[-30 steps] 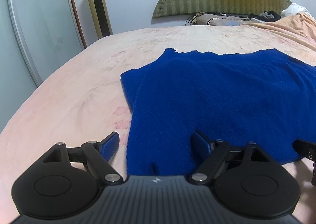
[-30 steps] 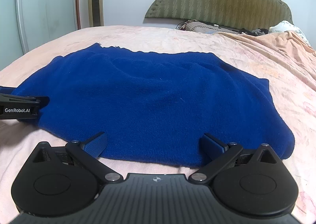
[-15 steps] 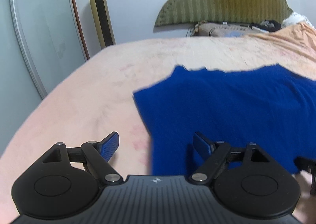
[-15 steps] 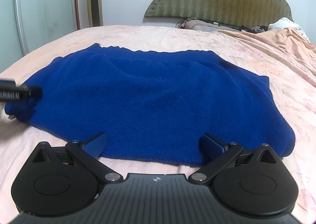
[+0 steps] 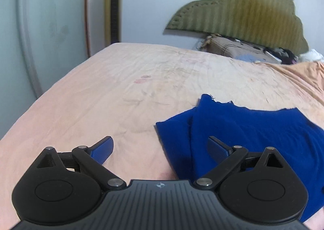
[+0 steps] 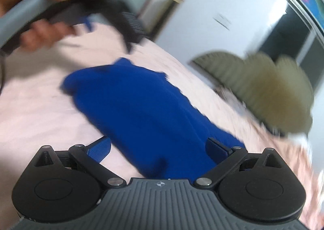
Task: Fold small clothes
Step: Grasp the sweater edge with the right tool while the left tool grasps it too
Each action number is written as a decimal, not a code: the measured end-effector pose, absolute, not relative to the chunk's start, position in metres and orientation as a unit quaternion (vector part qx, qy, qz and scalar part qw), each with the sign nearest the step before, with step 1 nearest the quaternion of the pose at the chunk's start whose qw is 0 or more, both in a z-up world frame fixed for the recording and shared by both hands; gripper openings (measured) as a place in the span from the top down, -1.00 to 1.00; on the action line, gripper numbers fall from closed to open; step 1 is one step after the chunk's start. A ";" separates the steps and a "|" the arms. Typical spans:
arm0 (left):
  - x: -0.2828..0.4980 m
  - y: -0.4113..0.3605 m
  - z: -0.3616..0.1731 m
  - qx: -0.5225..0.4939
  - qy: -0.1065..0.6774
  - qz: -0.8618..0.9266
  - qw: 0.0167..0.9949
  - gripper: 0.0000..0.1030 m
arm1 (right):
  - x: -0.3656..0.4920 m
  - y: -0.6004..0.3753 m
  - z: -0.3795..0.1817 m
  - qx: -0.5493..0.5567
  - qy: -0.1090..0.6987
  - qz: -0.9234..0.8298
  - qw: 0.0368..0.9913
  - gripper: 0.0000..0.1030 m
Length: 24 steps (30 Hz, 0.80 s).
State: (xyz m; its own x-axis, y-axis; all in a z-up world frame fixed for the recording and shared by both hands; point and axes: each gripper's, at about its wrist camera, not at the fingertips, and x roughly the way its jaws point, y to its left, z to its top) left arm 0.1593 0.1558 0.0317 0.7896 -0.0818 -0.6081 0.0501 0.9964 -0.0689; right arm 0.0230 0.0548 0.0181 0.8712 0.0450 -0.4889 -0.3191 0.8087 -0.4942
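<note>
A dark blue knitted garment [image 5: 253,134] lies flat on the pink bed sheet [image 5: 121,92], folded over itself. My left gripper [image 5: 160,148] is open and empty, raised above the garment's left edge. My right gripper [image 6: 159,148] is open and empty, tilted, above the near edge of the blue garment [image 6: 145,108]. In the blurred right wrist view the person's hand holds the left gripper [image 6: 87,7] at the upper left, above the bed.
An olive padded headboard [image 5: 243,13] and a pile of items [image 5: 243,51] sit at the head of the bed. A gold tower fan [image 5: 113,5] and a frosted glass panel [image 5: 30,27] stand at the left.
Both grippers have lifted and drawn back from the garment. The left one moved left and up. The right one has swung and rolled sharply, blurring its view. Both stay open.
</note>
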 end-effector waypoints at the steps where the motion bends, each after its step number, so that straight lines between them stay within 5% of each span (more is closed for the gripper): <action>1: 0.164 0.159 0.030 -0.030 0.328 -0.055 0.943 -0.93 | 0.023 0.063 0.016 -0.308 0.231 0.104 0.917 -0.94; 10: 0.225 0.200 -0.005 -0.238 0.429 -0.155 0.858 -0.93 | 0.047 0.099 0.005 -0.335 0.216 0.098 0.912 -0.93; 16: 0.256 0.196 -0.018 -0.296 0.424 -0.212 0.829 -0.93 | 0.072 0.112 0.000 -0.314 0.208 0.081 0.923 -0.90; 22: 0.280 0.178 -0.021 -0.296 0.411 -0.231 0.831 -0.93 | 0.094 0.123 -0.005 -0.309 0.200 0.088 0.926 -0.63; 24: 0.286 0.168 -0.019 -0.276 0.405 -0.231 0.841 -0.91 | 0.097 0.128 -0.007 -0.317 0.199 0.095 0.922 -0.28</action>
